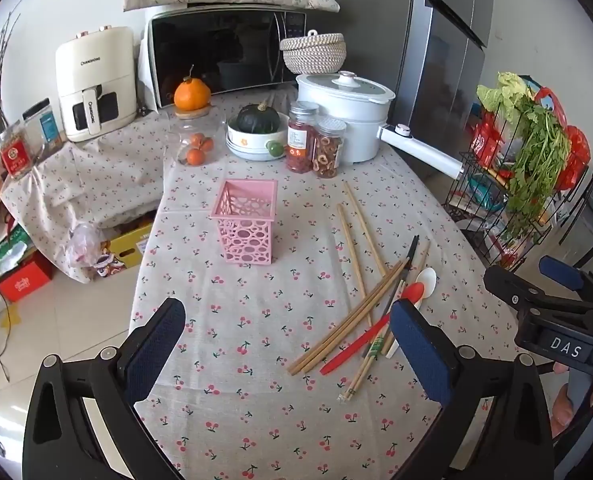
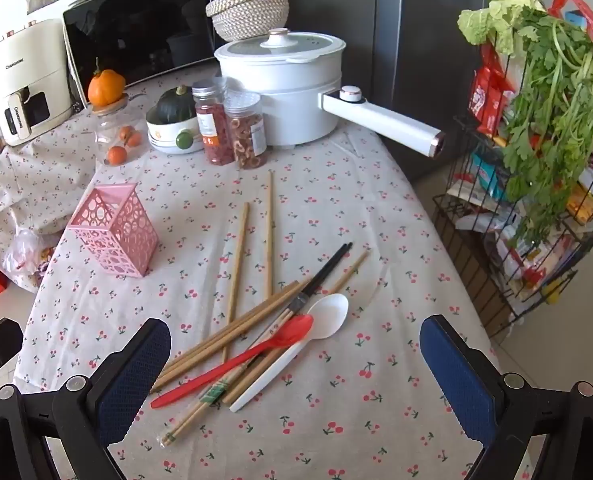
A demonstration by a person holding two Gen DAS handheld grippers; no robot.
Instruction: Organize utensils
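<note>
1. The utensils lie in a loose heap on the cherry-print tablecloth (image 2: 336,208): a red spoon (image 2: 232,364) crosses over a white spoon (image 2: 328,316), and both rest on and among several wooden chopsticks (image 2: 232,332).
2. A pair of black chopsticks (image 2: 328,264) angles out of the heap toward the far side of the table.
3. Two long wooden chopsticks (image 2: 270,232) lie beyond the heap, nearly side by side, pointing toward the jars.
4. A pink openwork holder (image 1: 246,220) stands upright on the cloth, well apart from the heap to its left, with nothing showing inside it.
5. The right gripper (image 2: 292,384) hovers just above the near end of the heap, jaws spread wide, gripping nothing.
6. The left gripper (image 1: 284,344) hangs over bare cloth beside the heap, jaws likewise spread and empty; its right finger overlaps the spoons in its own view.
7. Behind stand two spice jars (image 1: 316,140), a white electric pot (image 1: 344,108), a bowl holding a dark squash (image 1: 256,132) and a microwave (image 1: 224,56).
</note>
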